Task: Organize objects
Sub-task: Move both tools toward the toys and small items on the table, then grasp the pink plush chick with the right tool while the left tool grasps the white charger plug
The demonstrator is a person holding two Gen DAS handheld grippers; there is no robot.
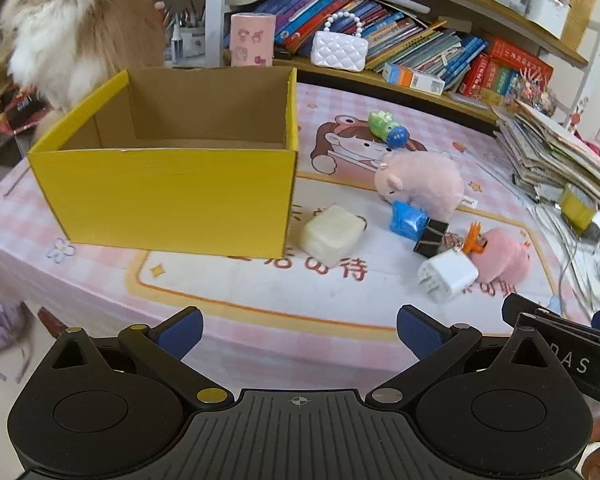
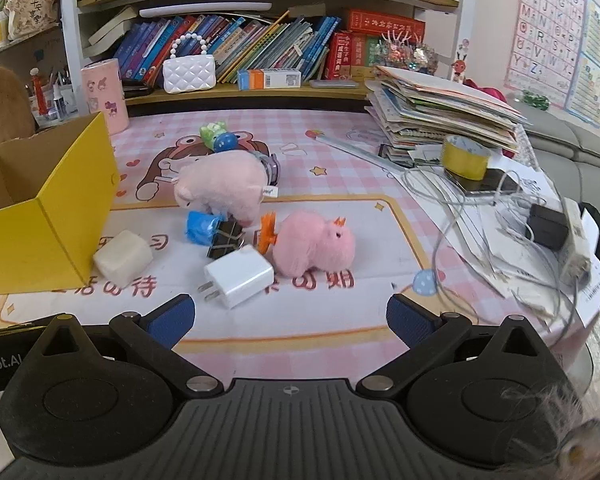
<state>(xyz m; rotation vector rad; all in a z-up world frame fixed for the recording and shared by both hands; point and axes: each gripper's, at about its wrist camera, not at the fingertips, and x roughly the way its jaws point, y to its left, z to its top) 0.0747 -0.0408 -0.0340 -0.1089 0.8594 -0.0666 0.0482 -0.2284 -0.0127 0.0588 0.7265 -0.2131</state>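
While both tools hang back at the near edge of the surface, we look over the scattered things that probably belong in the yellow box, which stands open-topped on the left and looks empty as far as we can see into it.

Nearest the right gripper lies the white charger, on its side with its prongs pointing left. We judge it hard, light and rather slick, so we would pinch it across its flat faces, clear of the prongs. Touching it on the right is the pink plush chick; behind it stands the pink plush pig. Both should be soft and light and will squash, so a deep bite across the body suits them. The black binder clip and the blue crumpled packet sit between pig and charger, small and fiddly. The pale soap-like block rests against the box's corner and may be slippery. The green and blue toy lies farther back.

The right fingers are spread wide, touching nothing. The left gripper is likewise spread wide and holds nothing, and hovers in front of the box.
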